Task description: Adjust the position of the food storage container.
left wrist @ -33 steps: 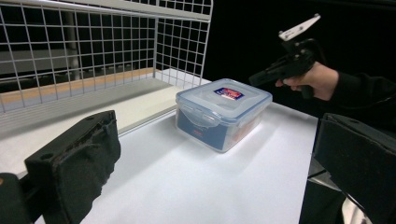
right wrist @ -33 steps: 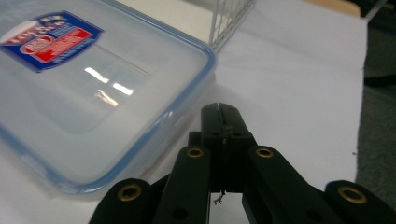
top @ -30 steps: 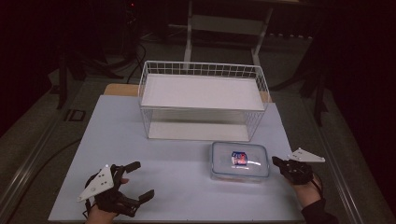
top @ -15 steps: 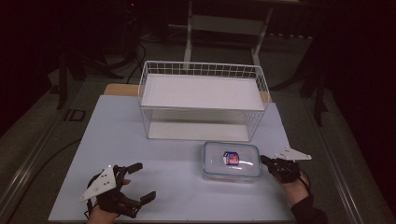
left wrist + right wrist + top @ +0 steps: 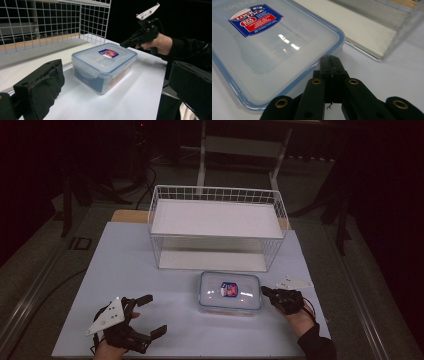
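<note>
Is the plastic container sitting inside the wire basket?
No, the plastic container sits on the table in front of the wire basket, outside it.

Table: pale top, spans the lower centre of the high view. Wire basket stands on it at frame centre, toward the far edge. Lidded plastic box lies flat on the top just below the basket, lower centre, apart from it.
</note>
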`<state>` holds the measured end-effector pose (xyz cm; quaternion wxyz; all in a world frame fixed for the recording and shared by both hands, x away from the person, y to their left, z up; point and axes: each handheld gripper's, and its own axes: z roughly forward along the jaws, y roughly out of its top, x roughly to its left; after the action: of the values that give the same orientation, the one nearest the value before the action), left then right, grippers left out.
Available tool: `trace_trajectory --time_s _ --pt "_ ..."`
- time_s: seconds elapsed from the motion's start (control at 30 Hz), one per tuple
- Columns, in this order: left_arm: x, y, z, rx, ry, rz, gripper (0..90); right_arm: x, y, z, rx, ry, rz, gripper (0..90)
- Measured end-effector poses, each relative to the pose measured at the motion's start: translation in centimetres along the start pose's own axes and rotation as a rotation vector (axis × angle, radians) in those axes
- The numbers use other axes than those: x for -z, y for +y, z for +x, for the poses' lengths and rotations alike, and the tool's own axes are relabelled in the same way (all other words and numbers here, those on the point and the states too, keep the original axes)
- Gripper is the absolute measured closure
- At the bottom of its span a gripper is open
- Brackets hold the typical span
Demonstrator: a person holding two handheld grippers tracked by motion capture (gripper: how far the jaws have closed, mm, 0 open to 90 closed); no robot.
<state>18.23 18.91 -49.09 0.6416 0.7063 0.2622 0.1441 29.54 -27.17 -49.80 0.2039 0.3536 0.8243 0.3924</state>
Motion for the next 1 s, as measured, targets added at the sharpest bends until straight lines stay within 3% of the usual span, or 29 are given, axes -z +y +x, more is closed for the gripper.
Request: trace_trajectory --time_s 0.37,0.73,0.83,1.0 --pt "0.0 0.0 0.1 0.007 0.005 0.011 0.2 -2.2 2.0 1.7 0.031 0.056 -0.002 90.0" --pt "-0.1 -0.1 0.1 0.008 0.003 0.022 0.2 -3.5 3.1 2.9 0.047 0.087 -0.003 90.0" --pt "-0.1 -0.2 0.1 0.012 0.007 0.027 0.2 -3.9 3.2 3.1 0.047 0.114 -0.013 90.0" --pt "-0.1 -0.2 0.2 0.013 0.015 0.031 0.2 -3.7 3.5 3.3 0.052 0.099 -0.026 90.0"
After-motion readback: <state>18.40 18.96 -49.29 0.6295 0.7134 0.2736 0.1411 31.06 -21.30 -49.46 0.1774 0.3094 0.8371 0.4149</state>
